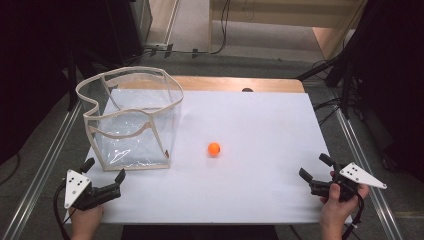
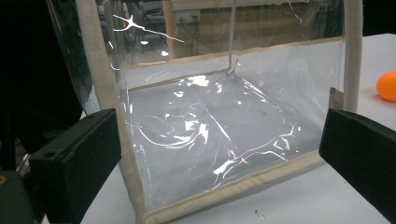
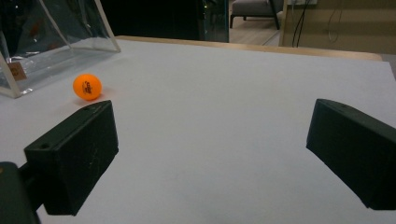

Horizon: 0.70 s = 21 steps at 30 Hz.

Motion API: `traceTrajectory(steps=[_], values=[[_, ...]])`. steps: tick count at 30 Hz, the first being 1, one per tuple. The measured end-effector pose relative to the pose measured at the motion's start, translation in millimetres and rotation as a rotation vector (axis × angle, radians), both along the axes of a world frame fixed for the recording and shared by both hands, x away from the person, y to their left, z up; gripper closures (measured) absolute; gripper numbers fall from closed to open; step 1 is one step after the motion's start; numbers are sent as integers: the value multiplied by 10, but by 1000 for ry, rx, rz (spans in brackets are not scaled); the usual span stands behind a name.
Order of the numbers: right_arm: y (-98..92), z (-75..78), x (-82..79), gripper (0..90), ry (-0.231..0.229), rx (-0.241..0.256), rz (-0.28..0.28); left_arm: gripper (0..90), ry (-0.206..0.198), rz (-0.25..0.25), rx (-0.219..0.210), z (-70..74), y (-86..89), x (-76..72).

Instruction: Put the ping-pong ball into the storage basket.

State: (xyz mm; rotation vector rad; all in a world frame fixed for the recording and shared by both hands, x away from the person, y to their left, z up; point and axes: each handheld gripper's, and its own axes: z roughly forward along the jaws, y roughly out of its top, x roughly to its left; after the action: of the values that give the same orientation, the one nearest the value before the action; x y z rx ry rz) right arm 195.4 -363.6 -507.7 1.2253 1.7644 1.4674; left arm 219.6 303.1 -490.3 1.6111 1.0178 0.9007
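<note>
— Clear plastic bag (image 1: 132, 120) with cream trim stands open-topped at the table's (image 1: 260, 165) left rear, and it looks empty to me. Agree?

— Yes, through the left gripper view its floor (image 2: 210, 135) shows bare film. The left gripper (image 1: 104, 176) sits just in front of the bag, jaws spread wide, holding nothing.

— And the right gripper (image 1: 316, 168)?

— Near the right front edge, jaws likewise apart, nothing between them.

— So where's the orange ping-pong ball (image 1: 214, 148)?

— Loose on the white tabletop, just right of the bag's front corner, well apart from both grippers.

— Then I'd judge nothing is done yet: the ball must be grasped, lifted and dropped in.
</note>
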Motion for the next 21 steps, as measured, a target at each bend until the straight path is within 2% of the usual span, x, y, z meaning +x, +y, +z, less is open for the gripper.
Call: traceTrajectory(steps=[3,5,8,10,13,16,18,21], values=[[18,19,-1,5,4,-19,-6,0,1,0,-1,-1,-3,-1],[29,31,14,5,3,-12,20,0,1,0,-2,-2,-6,-2],[69,74,65,5,-5,-53,19,0,2,0,0,-3,-8,-8],[90,96,89,5,5,-61,31,0,1,2,-1,-3,-9,-9],[140,152,121,5,57,-71,86,0,5,4,3,-4,-12,-7],[179,210,180,5,89,-51,186,0,4,6,11,-4,-21,-4],[221,255,207,5,91,-57,198,0,3,7,17,-4,-27,0],[303,330,246,5,100,-106,208,0,3,5,17,-6,-26,-1]])
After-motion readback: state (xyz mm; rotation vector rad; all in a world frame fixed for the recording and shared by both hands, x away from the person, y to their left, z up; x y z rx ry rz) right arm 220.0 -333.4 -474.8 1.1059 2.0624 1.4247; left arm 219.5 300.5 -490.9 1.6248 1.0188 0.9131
